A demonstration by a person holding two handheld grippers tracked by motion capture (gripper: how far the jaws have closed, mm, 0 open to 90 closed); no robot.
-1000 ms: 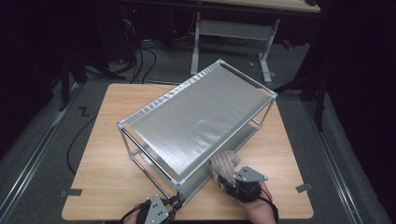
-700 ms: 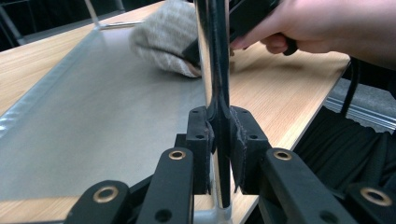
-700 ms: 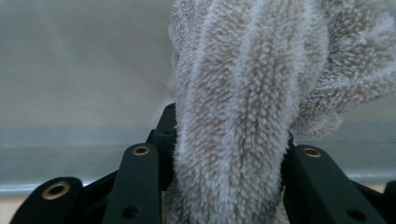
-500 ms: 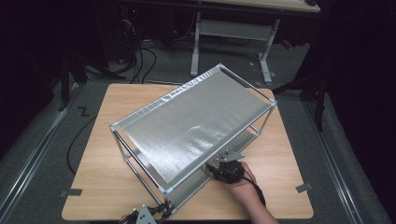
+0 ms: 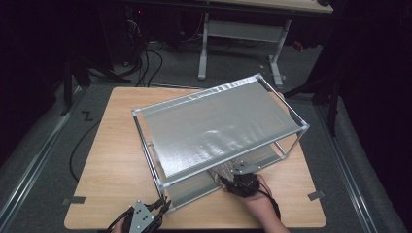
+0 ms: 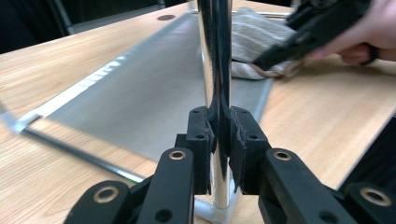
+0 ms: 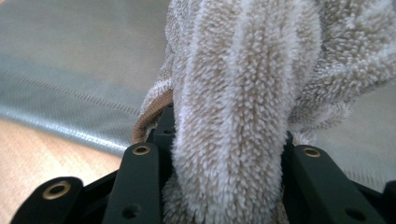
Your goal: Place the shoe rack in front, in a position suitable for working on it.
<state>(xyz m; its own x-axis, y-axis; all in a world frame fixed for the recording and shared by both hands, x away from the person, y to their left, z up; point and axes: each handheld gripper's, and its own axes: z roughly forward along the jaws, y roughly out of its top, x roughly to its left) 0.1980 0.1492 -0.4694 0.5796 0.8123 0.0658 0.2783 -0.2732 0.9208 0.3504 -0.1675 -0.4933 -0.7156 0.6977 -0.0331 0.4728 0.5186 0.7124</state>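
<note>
1. the left gripper (image 6: 218, 154) is clamped tight on the rack's (image 5: 218, 131) chrome near-left corner post (image 6: 215, 70), steadying it.
2. the right gripper (image 7: 224, 154) holds a folded beige towel (image 7: 243, 93), already under the top shelf, over the near edge of the lower shelf (image 6: 154, 93).
3. next move, likely: push the towel farther in, set it flat, then let go.

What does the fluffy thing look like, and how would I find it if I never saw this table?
Find the wooden table, then the metal rack with grey mesh shelves standing on it. At the near edge of its bottom shelf lies a beige, fuzzy towel, bunched and pinched in the right gripper. It's the only soft thing; everything around it is hard metal or wood.
</note>
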